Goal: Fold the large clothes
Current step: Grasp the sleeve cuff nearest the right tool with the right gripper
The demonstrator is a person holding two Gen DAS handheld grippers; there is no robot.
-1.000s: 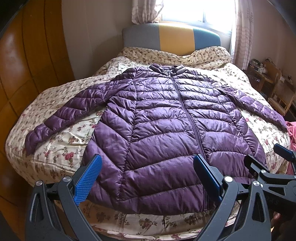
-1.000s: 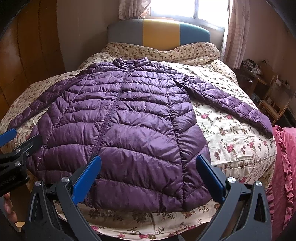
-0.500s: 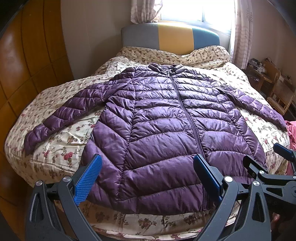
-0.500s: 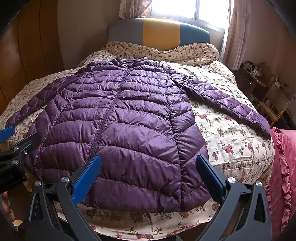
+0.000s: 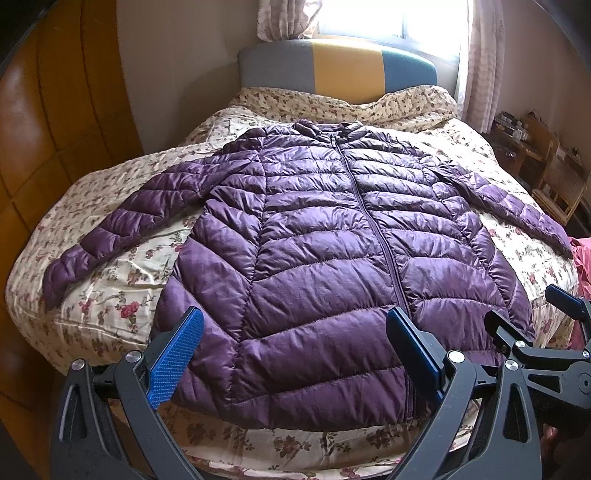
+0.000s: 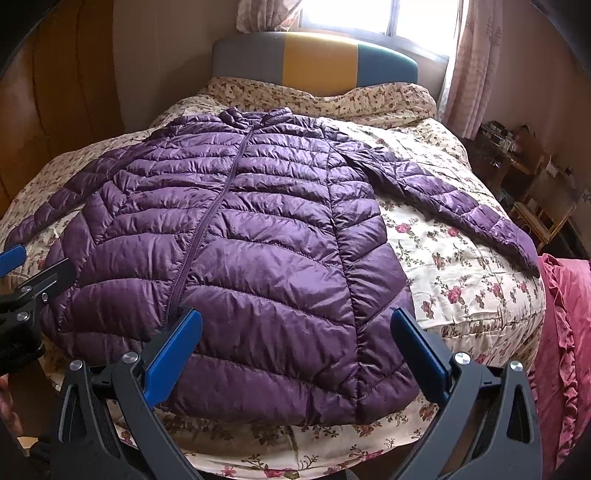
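jacket: big purple puffer jacket (image 5: 314, 258) was laid flat, front up and zipped, right across the middle of the frame on the bed (image 5: 110, 295). Collar pointed at the top of the frame, hem sat near the bottom edge of the bed.

sleeves: both were spread out to the sides. The one on the left of the left wrist view ran down toward the left edge; the other trailed off to the right, its cuff close to the pink ruffled fabric (image 6: 565, 332) at the right edge of the right wrist view.

left tongs: left tongs (image 5: 293, 350) were released, blue pads wide apart, hanging just short of the hem at the bottom of the frame. Nothing between them, not touching the jacket as far as I could tell.

right tongs: right tongs (image 6: 295, 350) were same deal, spread wide and holding nothing, parked over the hem's right half. They also poked into the lower right of the left wrist view.

bed stuff: floral sheet under everything, grey/yellow/blue headboard (image 5: 338, 62) at the top centre, bright window (image 5: 388, 18) with curtains behind it.

room: wooden wardrobe panels (image 5: 55, 129) down the left side, cluttered wooden furniture (image 5: 546, 166) at the right edge.
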